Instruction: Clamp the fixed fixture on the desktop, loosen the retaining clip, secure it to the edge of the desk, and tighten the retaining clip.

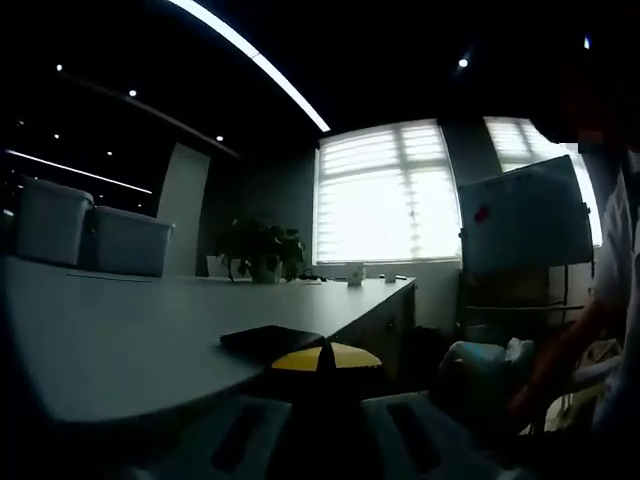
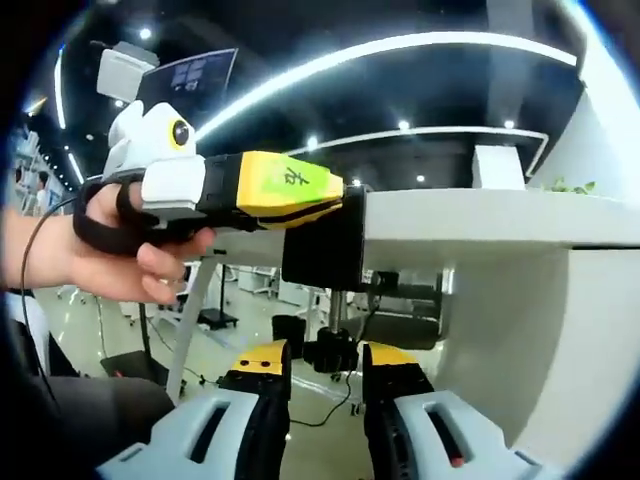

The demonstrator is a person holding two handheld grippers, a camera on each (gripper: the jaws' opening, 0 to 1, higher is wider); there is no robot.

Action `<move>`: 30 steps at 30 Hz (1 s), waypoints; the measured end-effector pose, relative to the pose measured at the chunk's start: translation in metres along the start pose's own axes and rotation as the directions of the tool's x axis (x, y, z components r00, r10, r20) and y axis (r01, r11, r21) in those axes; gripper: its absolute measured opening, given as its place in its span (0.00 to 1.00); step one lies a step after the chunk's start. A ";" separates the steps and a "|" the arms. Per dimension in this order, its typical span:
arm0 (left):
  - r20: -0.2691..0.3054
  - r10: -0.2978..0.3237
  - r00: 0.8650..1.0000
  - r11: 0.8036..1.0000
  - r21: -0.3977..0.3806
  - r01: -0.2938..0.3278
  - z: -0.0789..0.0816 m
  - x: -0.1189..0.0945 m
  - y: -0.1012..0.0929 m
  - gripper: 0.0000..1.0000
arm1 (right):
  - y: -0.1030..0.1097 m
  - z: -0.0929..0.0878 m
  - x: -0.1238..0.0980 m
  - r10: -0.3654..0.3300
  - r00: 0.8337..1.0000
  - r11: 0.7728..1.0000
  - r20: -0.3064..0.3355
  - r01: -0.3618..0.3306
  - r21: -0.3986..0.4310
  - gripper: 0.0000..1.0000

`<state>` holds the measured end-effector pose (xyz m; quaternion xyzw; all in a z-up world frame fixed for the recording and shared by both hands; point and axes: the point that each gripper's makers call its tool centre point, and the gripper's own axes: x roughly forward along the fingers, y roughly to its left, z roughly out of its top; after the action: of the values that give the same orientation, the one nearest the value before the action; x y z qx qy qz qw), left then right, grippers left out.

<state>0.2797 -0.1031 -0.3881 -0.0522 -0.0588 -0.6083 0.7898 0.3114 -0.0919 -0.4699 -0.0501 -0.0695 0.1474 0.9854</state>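
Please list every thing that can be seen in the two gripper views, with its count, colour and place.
Desk: one, pale grey, lower left of left gripper view; edge on in right gripper view.
Clamp fixture: one, black, on the desk edge, screw knob hanging below.
Storage boxes: two, pale, far end of desk.
Potted plant: one, green, on desk by the window.
Whiteboard: one, white, right of window.
Left gripper: yellow and black, at the fixture, held by a hand.
Right gripper: yellow-tipped jaws either side of the knob.
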 end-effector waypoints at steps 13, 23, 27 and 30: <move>-0.002 0.001 1.000 0.999 0.042 -0.001 0.000 0.002 0.001 0.01 | 0.000 0.000 0.014 -0.185 0.983 0.983 -0.014 0.185 -0.005 0.28; 0.022 -0.007 1.000 1.000 0.019 0.006 0.000 0.001 0.001 0.01 | -0.014 -0.010 0.018 -0.288 0.957 0.949 -0.035 0.290 0.125 0.26; 0.014 -0.005 1.000 1.000 0.028 0.005 0.000 0.001 0.001 0.01 | -0.012 -0.009 0.018 -0.296 0.955 0.952 -0.009 0.296 0.075 0.26; 0.012 -0.007 1.000 0.999 0.037 0.006 0.000 0.001 0.000 0.01 | -0.010 -0.009 0.019 -0.245 0.969 0.970 0.017 0.244 0.016 0.25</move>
<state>0.2803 -0.1040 -0.3878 -0.0408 -0.0748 -0.6093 0.7884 0.3340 -0.0967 -0.4750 -0.0328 -0.0834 0.0259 0.9956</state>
